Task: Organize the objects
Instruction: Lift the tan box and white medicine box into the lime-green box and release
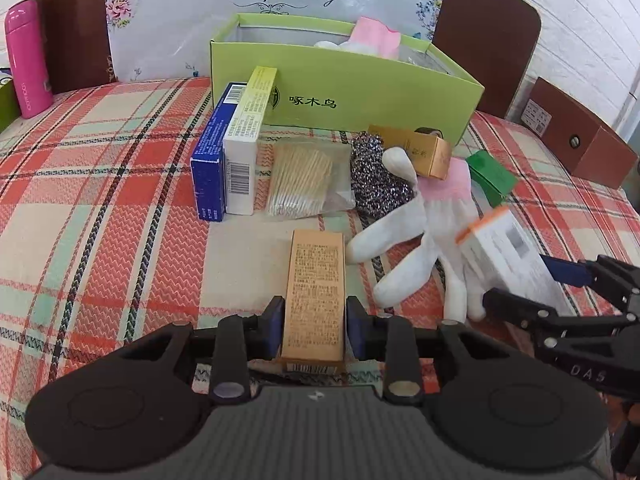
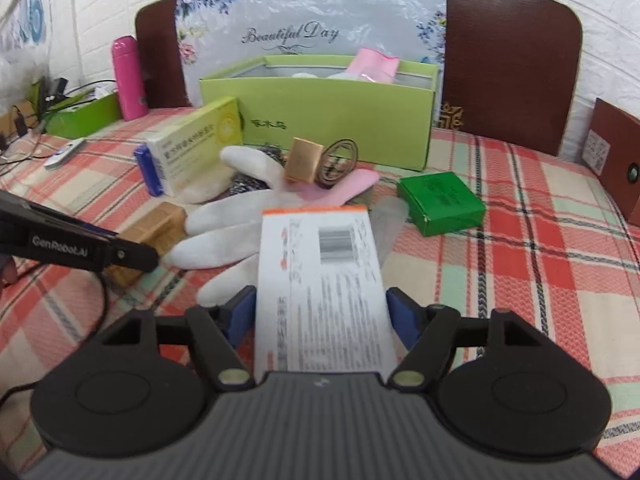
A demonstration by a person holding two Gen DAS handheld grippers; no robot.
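Two grippers are in play over the plaid cloth [image 1: 100,208]. The left gripper [image 1: 314,326] has its blue pads pinching one tan carton [image 1: 314,280], a long rectangular cardboard box covered in small print, lying flat on the weave. The right gripper [image 2: 320,320] carries one white carton with an orange end [image 2: 320,264]; its pads stand at either side of the box, though whether they press on it cannot be told from the blurred view.

Count the loose pieces: one blue box [image 1: 210,160] and one white-and-yellow box [image 1: 246,148] standing on edge side by side, touching; one clear bag of thin wooden sticks [image 1: 304,180]; one wiry, glittery scouring pad [image 1: 374,178]; one knitted white glove with a pink cuff [image 1: 416,236]; one gold carton [image 1: 424,152] resting on it; one flat green box [image 2: 442,202] lying apart.

One container at the back: an open lime-green cardboard box [image 1: 360,88], straight-walled, holding something pink [image 1: 376,36] and white that peeks over the rim. One glossy pink bottle [image 1: 26,60] stands far left.
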